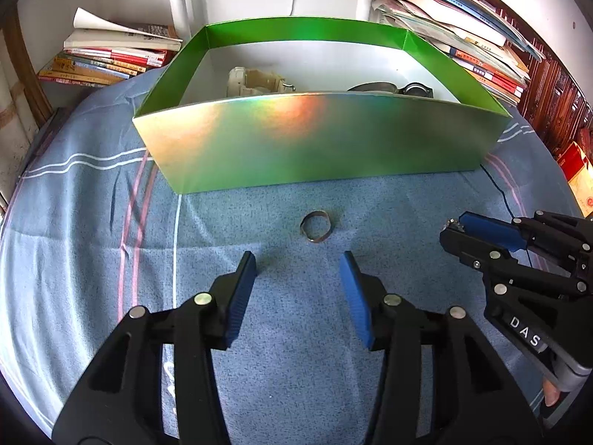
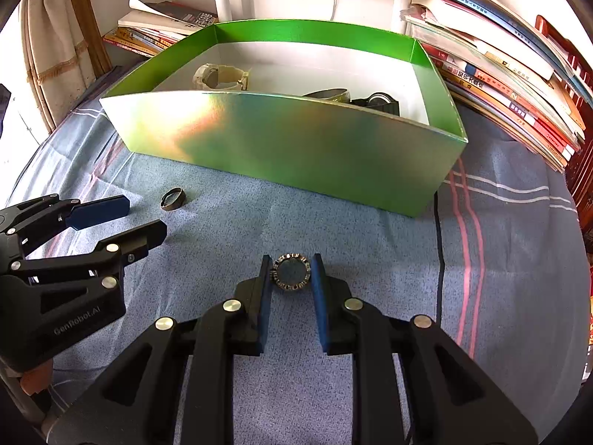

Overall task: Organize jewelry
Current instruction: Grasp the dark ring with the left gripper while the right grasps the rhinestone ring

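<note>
Nearest us, our right gripper (image 2: 291, 272) clamps a studded ring (image 2: 290, 272) just above the blue cloth (image 2: 333, 389). Our left gripper (image 1: 298, 259) stands released, nothing between its fingers; a plain band (image 1: 315, 227) lies just ahead, before the green box (image 1: 315, 141) holding watches (image 2: 220, 76).

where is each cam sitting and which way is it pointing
Left wrist: sits on the left gripper, angled down at the blue cloth, facing a plain ring lying beyond its open fingers, with the green box behind; the right gripper shows at right.
Right wrist: sits on the right gripper, angled down, shut on a studded ring; the left gripper shows at left.
Shared: box, plain ring, cloth, book stacks.
</note>
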`<state>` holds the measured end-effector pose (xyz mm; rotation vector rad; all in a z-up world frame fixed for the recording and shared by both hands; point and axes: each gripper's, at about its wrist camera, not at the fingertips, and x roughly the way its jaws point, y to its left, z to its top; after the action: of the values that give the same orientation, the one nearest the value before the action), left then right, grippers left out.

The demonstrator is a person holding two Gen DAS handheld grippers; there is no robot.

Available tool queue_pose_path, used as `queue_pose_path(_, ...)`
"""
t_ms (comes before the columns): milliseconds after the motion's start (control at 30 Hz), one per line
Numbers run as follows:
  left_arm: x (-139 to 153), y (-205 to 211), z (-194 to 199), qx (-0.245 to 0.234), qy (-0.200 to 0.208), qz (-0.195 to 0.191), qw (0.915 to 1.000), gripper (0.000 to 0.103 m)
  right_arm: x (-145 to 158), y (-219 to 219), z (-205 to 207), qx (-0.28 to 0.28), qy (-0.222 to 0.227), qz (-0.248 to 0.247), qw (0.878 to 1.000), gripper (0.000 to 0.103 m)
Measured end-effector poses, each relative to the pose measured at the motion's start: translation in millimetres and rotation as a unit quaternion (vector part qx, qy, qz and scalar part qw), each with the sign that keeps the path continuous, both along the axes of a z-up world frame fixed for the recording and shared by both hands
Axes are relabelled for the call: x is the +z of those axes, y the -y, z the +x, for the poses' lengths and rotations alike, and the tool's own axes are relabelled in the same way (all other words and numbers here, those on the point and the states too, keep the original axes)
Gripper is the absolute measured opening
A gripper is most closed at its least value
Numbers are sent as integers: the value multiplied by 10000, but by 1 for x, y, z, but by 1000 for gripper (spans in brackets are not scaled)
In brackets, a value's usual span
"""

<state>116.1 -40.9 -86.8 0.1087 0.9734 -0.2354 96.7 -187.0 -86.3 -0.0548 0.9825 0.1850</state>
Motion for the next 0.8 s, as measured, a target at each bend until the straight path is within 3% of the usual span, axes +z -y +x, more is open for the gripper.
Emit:
queue_pose_path(500,0,14,19,-118,-67,-123,9998,49,0,1,-3,-33,48,15,10000,21)
queue_pose_path(567,-1,15,22,-125,-78,-129,9998,46,0,1,-3,-40,54,1,10000,21)
queue_pose_path(700,-1,13,23,-30,32,-49,10000,22,0,0,-3,-48,59,-1,10000,21)
queue_pose_path(800,0,10,23,-9,6,-109,9999,19,0,0,-3,-44,55,-3,10000,21)
